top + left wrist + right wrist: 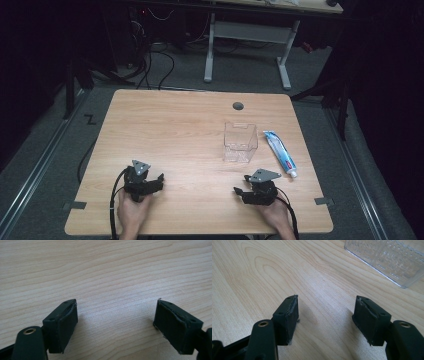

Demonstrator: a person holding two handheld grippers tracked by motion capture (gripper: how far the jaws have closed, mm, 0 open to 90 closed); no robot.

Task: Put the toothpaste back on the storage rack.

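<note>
Right gripper [325, 315] fingers apart, empty; clear box [387, 260] just ahead, right. Left gripper [116, 318] fingers apart, empty.

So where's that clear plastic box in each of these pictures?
High view: the clear box stands right of the table's middle, with the toothpaste tube to its right.
Left gripper view: not in it; bare wood between the open jaws.
Right gripper view: the box's corner sits top right, beyond the open jaws.
Shared landmark: the light wooden tabletop.
</note>
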